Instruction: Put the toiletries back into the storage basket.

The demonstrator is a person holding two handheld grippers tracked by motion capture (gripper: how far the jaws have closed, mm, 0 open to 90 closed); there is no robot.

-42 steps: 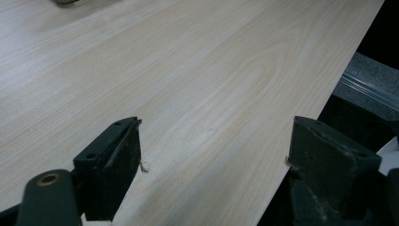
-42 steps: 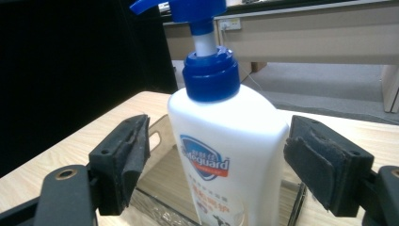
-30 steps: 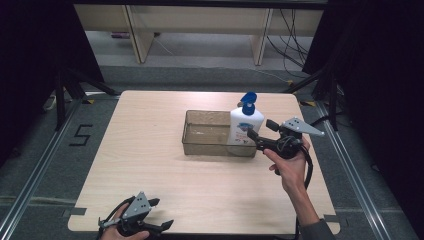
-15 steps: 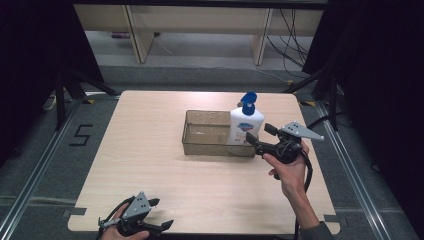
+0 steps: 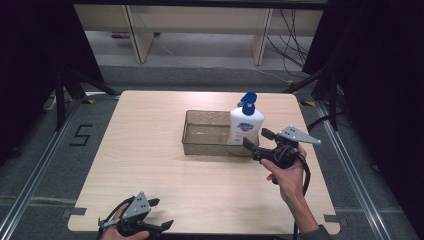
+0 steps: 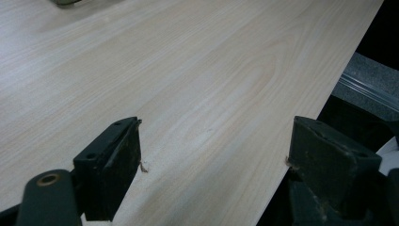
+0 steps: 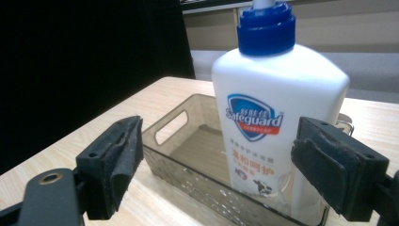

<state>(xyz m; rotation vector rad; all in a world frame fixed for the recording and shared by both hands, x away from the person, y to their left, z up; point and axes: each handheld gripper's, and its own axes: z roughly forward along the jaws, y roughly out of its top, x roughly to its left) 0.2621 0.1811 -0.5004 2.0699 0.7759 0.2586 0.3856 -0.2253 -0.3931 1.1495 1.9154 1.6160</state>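
Note:
A white soap bottle (image 5: 246,125) with a blue pump top stands upright in the right end of a clear brownish tray (image 5: 210,135) at mid-table. My right gripper (image 5: 255,138) is open just to the near right of the bottle, jaws pointing at it. In the right gripper view the bottle (image 7: 277,94) stands close ahead inside the tray (image 7: 188,169), with the right gripper (image 7: 216,160) spread wide and touching nothing. At the table's near left edge my left gripper (image 5: 162,212) is open; in its own view the left gripper (image 6: 214,155) has only bare wood between its jaws.
The light wooden table (image 5: 150,165) is bare to the left of the tray and in front of it. Its near edge (image 6: 301,141) runs right by the left gripper. Shelving legs and cables (image 5: 290,30) stand on the floor behind the table.
My right gripper has drawn back slightly toward the near edge, away from the bottle. The bottle stays upright in the tray. The left gripper has not moved.

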